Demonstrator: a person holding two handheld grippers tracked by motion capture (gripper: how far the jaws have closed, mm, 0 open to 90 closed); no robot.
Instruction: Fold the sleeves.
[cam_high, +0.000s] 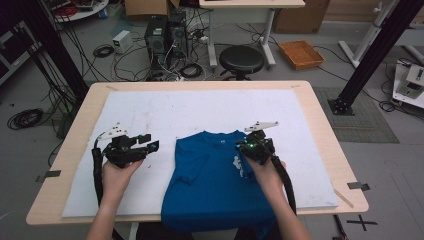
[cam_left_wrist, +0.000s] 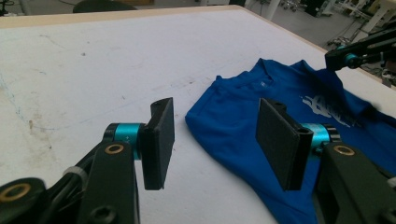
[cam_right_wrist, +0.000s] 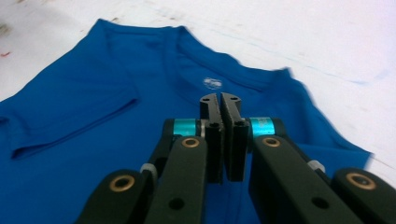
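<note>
A blue T-shirt (cam_high: 215, 185) is lying front-up on the white mat (cam_high: 150, 115) at the middle of the desk's near edge, its hem hanging over that edge and its collar pointing toward the far edge; the sleeve on the person's left is already lying folded in over the body. The right gripper (cam_high: 248, 145) is hovering over the shirt's right shoulder with its jaws pressed almost together, a hairline gap between them and no cloth visibly caught. The left gripper (cam_high: 150, 145) is resting above bare mat just beside the shirt's left side, jaws spread wide and carrying nothing. The step in hand is probably folding the right side inward; to do it well, the right gripper should be pinching the sleeve seam cleanly while the left is pinning the folded side so the fabric is not dragging. The mat is showing faint scuffs and stains on the pale wooden desk (cam_high: 320, 130). Beyond the far edge, a black stool (cam_high: 241, 59), computer towers (cam_high: 165, 37), tangled cables and an orange basket (cam_high: 301, 53) are sitting on the grey floor.
</note>
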